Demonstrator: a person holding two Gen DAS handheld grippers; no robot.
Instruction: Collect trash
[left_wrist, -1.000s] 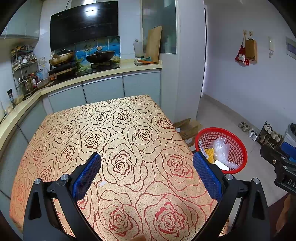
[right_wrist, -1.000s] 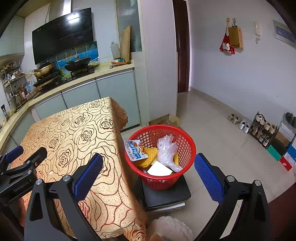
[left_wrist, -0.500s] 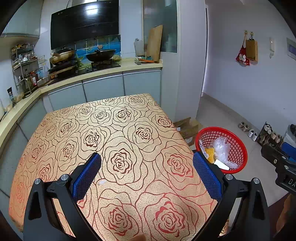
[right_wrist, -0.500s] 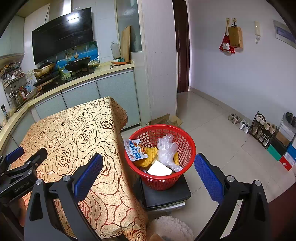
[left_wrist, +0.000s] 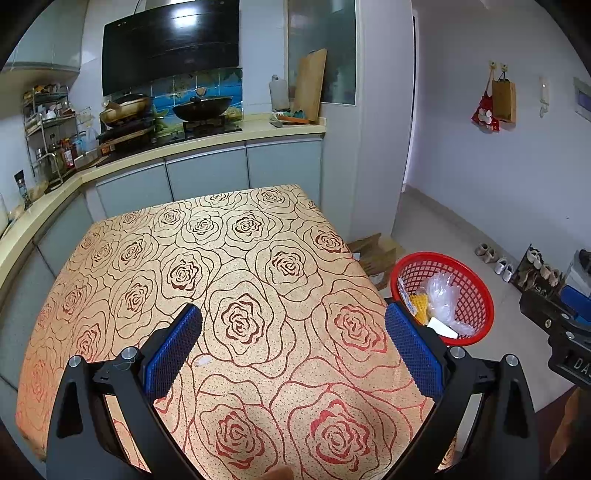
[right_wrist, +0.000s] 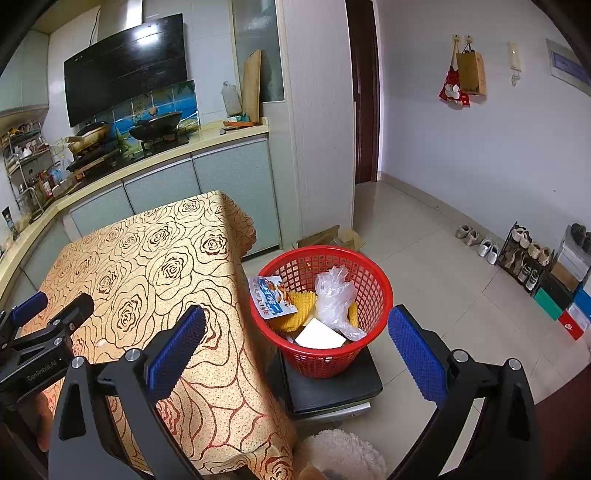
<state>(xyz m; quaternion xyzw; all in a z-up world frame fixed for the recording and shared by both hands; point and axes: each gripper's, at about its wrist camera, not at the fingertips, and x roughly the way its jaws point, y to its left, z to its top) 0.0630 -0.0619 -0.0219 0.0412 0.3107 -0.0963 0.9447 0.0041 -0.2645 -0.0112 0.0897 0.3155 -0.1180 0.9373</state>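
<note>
Kitchen light falls across the rose-patterned cloth on the surface (left_wrist: 258, 280), and my left claw (left_wrist: 291, 332) hangs over its near half, blue pads spread wide with nothing between them. Just past the left pad lies a small pale scrap (left_wrist: 202, 361) on the cloth — too small for me to tell what it is. My right claw (right_wrist: 295, 332) hangs off the right edge of the surface, its pads equally wide and empty, framing the red basket (right_wrist: 373, 284) beyond them.

That basket stands on a dark flat stand (right_wrist: 328, 387) on the tiled floor, just beside the hanging edge of the cloth. Inside it sits the collected trash: a blue-and-white snack wrapper (right_wrist: 271, 297) leaning against the left wall, yellow netted packaging (right_wrist: 301, 306) next to it, a crumpled clear plastic bag (right_wrist: 334, 295) to the right, and a white flat piece (right_wrist: 319, 334) at the front. From my left view the same basket (left_wrist: 476, 295) shows off the right side of the surface, lower than the tabletop.

Further out, flattened cardboard (right_wrist: 332, 234) lies on the floor behind the basket — touching or not, I cannot tell. A fluffy white thing (right_wrist: 343, 456) shows at the bottom edge of my right view. Along the far wall runs the counter with a wok (left_wrist: 201, 107) on the stove, and shoes (right_wrist: 480, 240) line the right-hand wall.
</note>
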